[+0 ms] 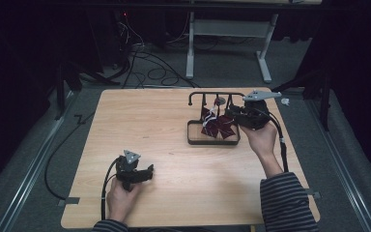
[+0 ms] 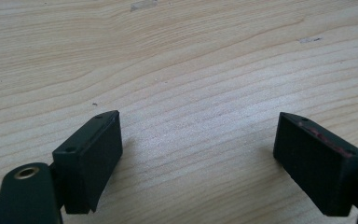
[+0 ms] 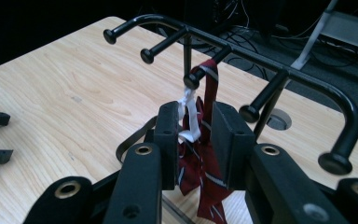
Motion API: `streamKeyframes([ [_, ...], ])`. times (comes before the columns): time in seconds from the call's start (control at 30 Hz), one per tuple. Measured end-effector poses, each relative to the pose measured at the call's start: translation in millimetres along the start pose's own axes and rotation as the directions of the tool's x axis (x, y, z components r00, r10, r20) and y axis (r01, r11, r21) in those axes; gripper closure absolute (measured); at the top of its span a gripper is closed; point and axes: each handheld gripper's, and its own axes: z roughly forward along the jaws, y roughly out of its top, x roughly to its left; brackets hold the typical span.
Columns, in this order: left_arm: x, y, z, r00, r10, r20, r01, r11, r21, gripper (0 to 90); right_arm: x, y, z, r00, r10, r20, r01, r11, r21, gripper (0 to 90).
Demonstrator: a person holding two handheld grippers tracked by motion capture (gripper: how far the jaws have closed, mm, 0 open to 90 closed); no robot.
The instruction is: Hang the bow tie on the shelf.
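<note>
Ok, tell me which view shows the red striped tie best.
The right gripper view: the red striped tie hangs close up from a peg of the black rack, between the right claw's jaws. The high view shows it small in the rack's tray.

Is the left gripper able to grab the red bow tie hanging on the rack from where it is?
Probably not yet: the left gripper rests open, apart from the rack, and the right gripper already straddles the bow tie.
</note>
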Motion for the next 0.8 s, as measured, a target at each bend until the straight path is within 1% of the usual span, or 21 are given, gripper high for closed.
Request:
streamKeyframes([
  [0.43, 0.0, 0.0, 0.0, 1.0, 0.0, 0.001, 0.0, 1.0, 0.0, 15.8, 2.4, -14.1, -16.3, 1.0, -0.006, -0.003, 0.006, 1.0, -0.006, 73.1],
  [0.63, 0.0, 0.0, 0.0, 1.0, 0.0, 0.001, 0.0, 1.0, 0.0, 15.8, 0.5, -20.1, -22.3, 1.0, 0.005, -0.006, -0.005, 1.0, -0.009, 73.1],
  [0.8, 0.0, 0.0, 0.0, 1.0, 0.0, 0.0, 0.0, 1.0, 0.0, 15.8, -0.7, -26.8, -24.7, 0.9999, 0.011, -0.008, -0.011, 1.0, -0.001, 72.6],
])
